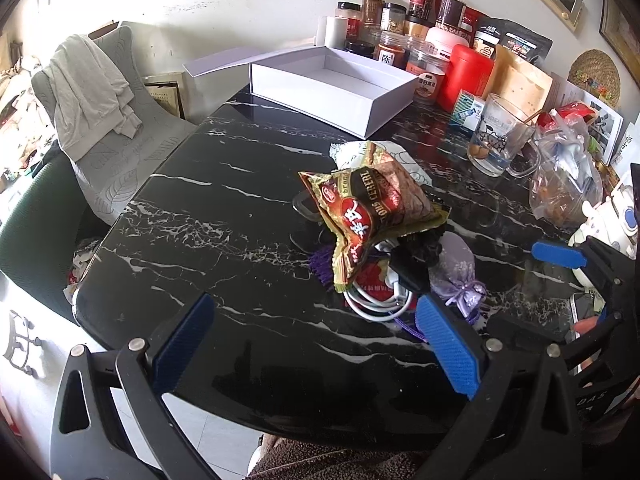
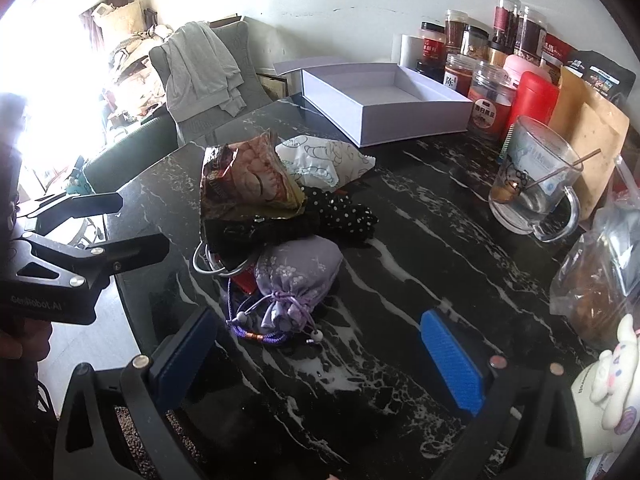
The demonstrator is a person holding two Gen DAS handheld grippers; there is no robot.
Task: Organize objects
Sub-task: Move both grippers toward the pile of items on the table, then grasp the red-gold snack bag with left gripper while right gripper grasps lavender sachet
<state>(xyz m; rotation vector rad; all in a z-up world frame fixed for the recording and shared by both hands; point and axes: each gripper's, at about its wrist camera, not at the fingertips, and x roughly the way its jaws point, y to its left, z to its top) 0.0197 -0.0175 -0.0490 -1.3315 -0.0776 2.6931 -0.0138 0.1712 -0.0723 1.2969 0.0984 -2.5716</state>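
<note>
Hovering low over the near edge of the black marble tabletop (image 1: 224,216), the left gripper (image 1: 320,344) has its 2 blue-padded fingers (image 1: 448,344) spread wide, holding nothing. The right gripper (image 2: 320,360) hangs the same way, its 2 fingers (image 2: 452,364) apart and bare, just short of the heap.

1 heap sits mid-tabletop. Nearest in it is 1 lilac drawstring pouch (image 2: 296,276), its purple cord (image 2: 256,334) trailing toward the right gripper. Touching the pouch on its far side lie 1 coiled white cable (image 1: 376,304), 1 black polka-dot cloth (image 2: 340,212) and 1 red-and-gold cereal packet (image 1: 368,216) propped on top. Behind the packet rests 1 white printed pouch (image 2: 324,160).

Beyond the heap stands 1 open white box (image 1: 332,84), unfilled, with its lid (image 1: 224,66) beside it. To the right of the heap is 1 glass mug (image 2: 532,188) with a stick in it and 1 clear plastic bag (image 1: 568,184). Jars and tins (image 1: 408,28) crowd the wall behind the box; their count cannot be told.

Only the left wrist view shows the packet's printed front and the right gripper (image 1: 560,254) entering at its right edge. Only the right wrist view shows the polka dots, the cord's beads, a plush toy (image 2: 616,376) at its right edge, and the left gripper (image 2: 104,224) from the side.
</note>
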